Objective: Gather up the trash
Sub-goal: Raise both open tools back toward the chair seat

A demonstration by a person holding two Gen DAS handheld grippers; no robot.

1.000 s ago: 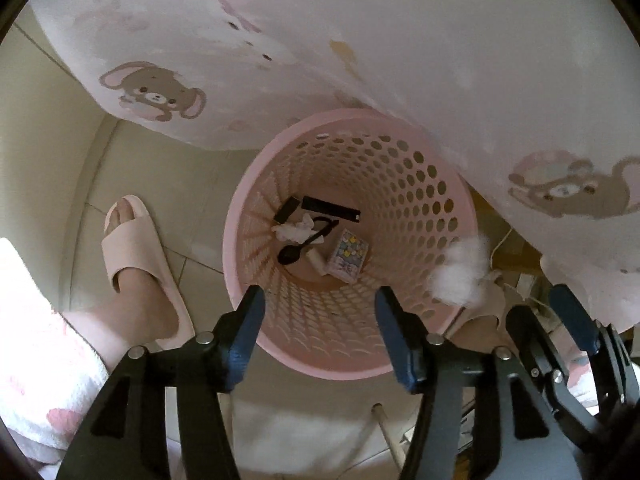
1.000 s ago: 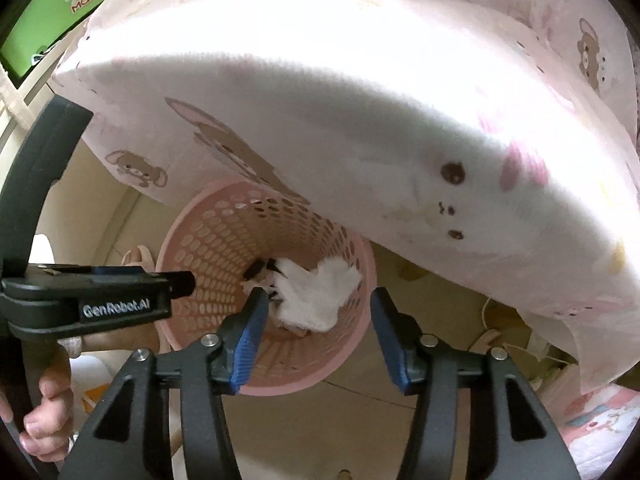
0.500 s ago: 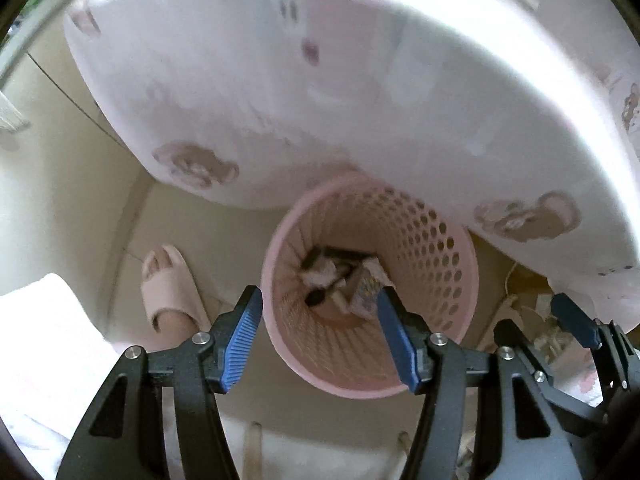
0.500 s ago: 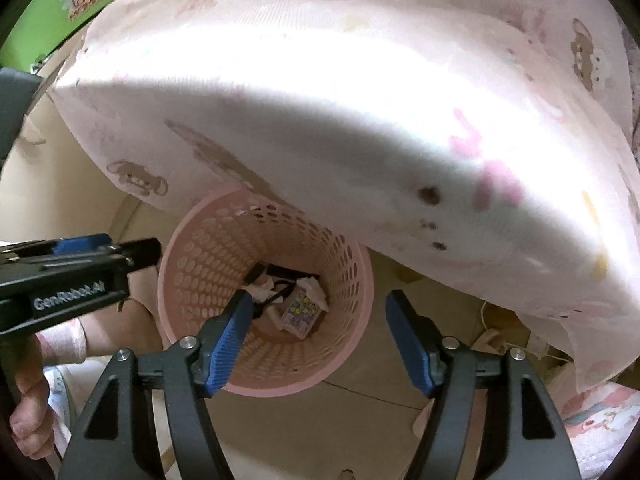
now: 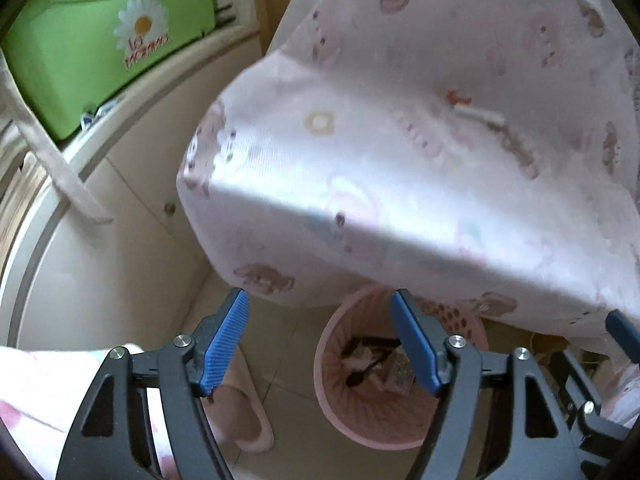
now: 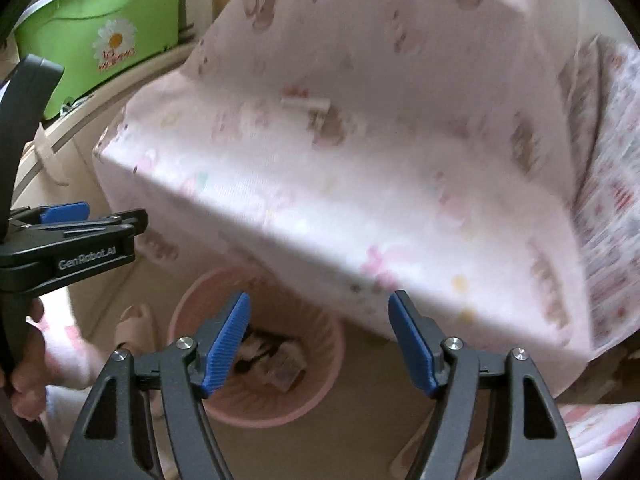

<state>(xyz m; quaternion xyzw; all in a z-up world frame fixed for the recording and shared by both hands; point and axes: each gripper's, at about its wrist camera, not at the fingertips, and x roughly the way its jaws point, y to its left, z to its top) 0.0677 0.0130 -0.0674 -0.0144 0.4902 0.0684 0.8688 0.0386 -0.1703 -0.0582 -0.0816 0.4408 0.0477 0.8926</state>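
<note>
One pink perforated basket (image 5: pixel 360 424) stands on the tiled floor (image 5: pixel 288 328), low in both wrist views, tucked partly under the overhanging corner of the bed; its far rim is hidden by the pink bear-print sheet (image 5: pixel 440 160), and in the right wrist view one blue fingertip covers part of its near wall. The trash in it (image 5: pixel 380 364) is a small dark and pale jumble at the bottom; a black spoon-like piece and a little printed packet can be picked out in the left view, but motion blur and distance make any count of the pieces unsafe. On top of the sheet lies one small white stick-like object (image 6: pixel 306 105), too blurred to name.

The left gripper (image 5: pixel 320 340) has just been opening its jaws; they stand wide with nothing between them, touching nothing, held high above the basket. The right gripper (image 6: pixel 319 342) has likewise just been widening and is empty, the basket seen through its gap; only one blue tip of it shows at the right edge of the left view.

One pale slipper (image 5: pixel 248 412) sits beside the basket, cut off by the left gripper's frame; a hand (image 6: pixel 24 376) grips the left tool's handle at the frame edge, partly out of sight. One green box with a daisy print (image 5: pixel 100 40) rests on a shelf beyond.
</note>
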